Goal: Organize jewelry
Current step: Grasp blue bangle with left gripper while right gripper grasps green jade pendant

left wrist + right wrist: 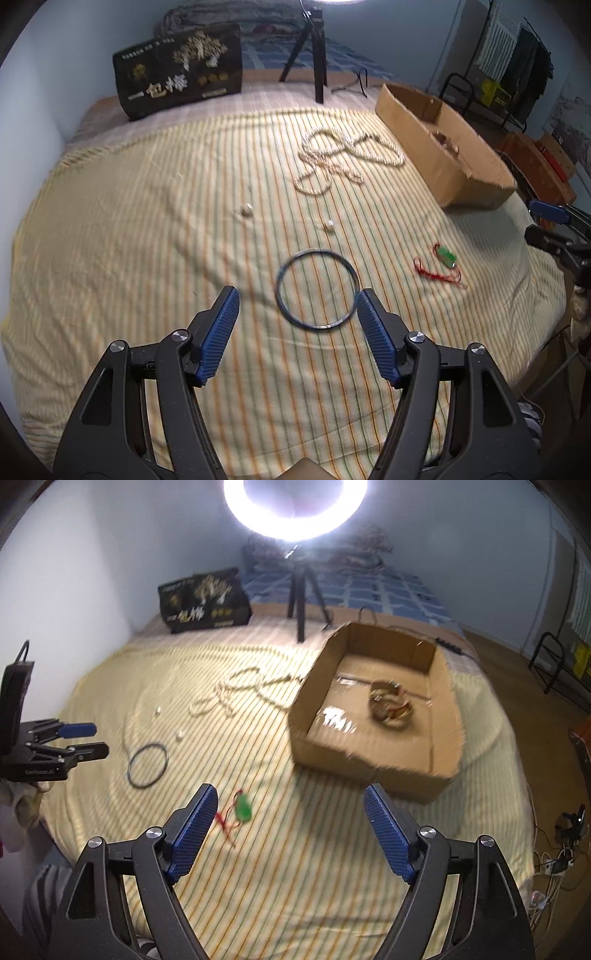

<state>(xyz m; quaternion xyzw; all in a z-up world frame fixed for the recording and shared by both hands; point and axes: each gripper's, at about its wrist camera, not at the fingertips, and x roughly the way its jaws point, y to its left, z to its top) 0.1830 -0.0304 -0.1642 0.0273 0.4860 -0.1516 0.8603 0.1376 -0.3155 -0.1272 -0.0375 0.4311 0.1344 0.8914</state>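
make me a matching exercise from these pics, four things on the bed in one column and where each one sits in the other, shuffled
Things:
1. dark ring
2. green pendant
3. pearl necklace
4. bracelet

Places:
A. inside the cardboard box
B. just ahead of the left gripper
C. heaped on the bedspread beside the box
D. just ahead of the right gripper, by its left finger

Pairs: 1-B, 2-D, 3-C, 4-A

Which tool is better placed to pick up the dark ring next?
Probably left: the left tool is open with the dark ring just ahead between its fingers. The right tool faces the green pendant.
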